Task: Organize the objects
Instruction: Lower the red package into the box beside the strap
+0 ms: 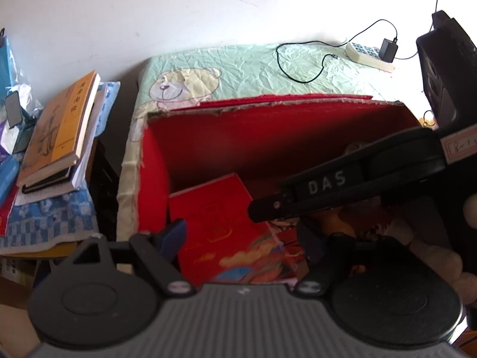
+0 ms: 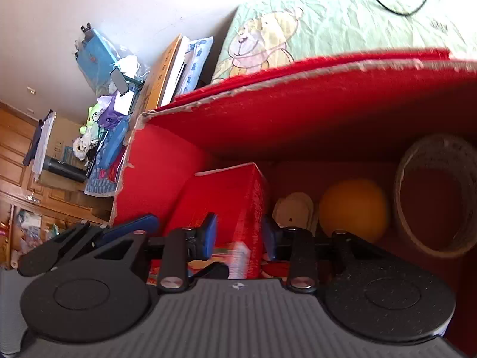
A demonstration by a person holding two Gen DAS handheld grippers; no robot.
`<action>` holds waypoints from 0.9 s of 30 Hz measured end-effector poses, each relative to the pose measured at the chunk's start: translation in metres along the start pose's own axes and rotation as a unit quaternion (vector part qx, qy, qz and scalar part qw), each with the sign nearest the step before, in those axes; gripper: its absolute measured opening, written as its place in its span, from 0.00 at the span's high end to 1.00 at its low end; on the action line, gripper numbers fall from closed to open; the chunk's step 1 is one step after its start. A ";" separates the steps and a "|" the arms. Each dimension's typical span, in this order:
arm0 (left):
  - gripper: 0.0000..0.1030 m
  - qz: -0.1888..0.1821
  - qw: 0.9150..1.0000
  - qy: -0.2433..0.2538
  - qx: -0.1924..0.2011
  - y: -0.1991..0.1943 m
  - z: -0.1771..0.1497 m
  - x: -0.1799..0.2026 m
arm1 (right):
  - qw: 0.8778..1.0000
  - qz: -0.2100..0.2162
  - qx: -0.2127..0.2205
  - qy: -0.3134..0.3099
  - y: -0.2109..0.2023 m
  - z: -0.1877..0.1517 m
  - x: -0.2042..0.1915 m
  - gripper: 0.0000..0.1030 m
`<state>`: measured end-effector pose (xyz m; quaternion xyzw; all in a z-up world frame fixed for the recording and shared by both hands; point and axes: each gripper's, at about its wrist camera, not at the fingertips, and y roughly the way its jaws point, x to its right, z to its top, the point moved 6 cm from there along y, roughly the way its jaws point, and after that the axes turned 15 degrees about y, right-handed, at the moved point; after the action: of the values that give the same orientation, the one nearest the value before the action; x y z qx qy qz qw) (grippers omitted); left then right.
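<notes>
A big red cardboard box [image 1: 268, 131] stands open on a bed. Inside it lies a flat red package [image 1: 226, 226], also seen in the right wrist view [image 2: 232, 208]. My left gripper [image 1: 241, 238] hovers over the box's near edge, jaws wide apart around nothing. My right gripper [image 2: 240, 235] is inside the box with its blue pads on either side of the red package's end; contact is unclear. An orange ball [image 2: 354, 208], a woven round basket [image 2: 435, 191] and a pale soft toy [image 2: 295, 208] lie in the box to the right. The right gripper's black body [image 1: 351, 179] crosses the left wrist view.
A teddy-bear bedsheet [image 1: 238, 65] covers the bed behind the box. A power strip with a charger and cable [image 1: 372, 53] lies at the back right. A stack of books [image 1: 59, 131] sits on a cluttered stand at the left. A black speaker [image 1: 444, 68] stands at the right.
</notes>
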<state>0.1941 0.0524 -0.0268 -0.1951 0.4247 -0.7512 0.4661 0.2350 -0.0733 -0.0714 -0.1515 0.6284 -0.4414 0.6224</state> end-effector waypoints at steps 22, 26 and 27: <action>0.30 0.002 1.000 0.012 -0.006 -0.015 -0.010 -0.005 | 0.999 0.025 -0.044 0.019 0.003 -0.006 0.005 0.77; 0.29 -0.003 1.000 0.019 0.003 -0.025 -0.012 -0.005 | 0.995 0.038 -0.069 0.053 0.006 -0.005 0.007 0.78; 0.29 -0.001 1.000 0.020 0.006 -0.028 -0.012 -0.005 | 0.995 0.034 -0.065 0.067 0.004 -0.005 0.008 0.77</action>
<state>0.1731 0.0677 -0.0107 -0.1775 0.4290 -0.7583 0.4576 0.2303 -0.0753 -0.0807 -0.1398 0.7007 -0.3873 0.5826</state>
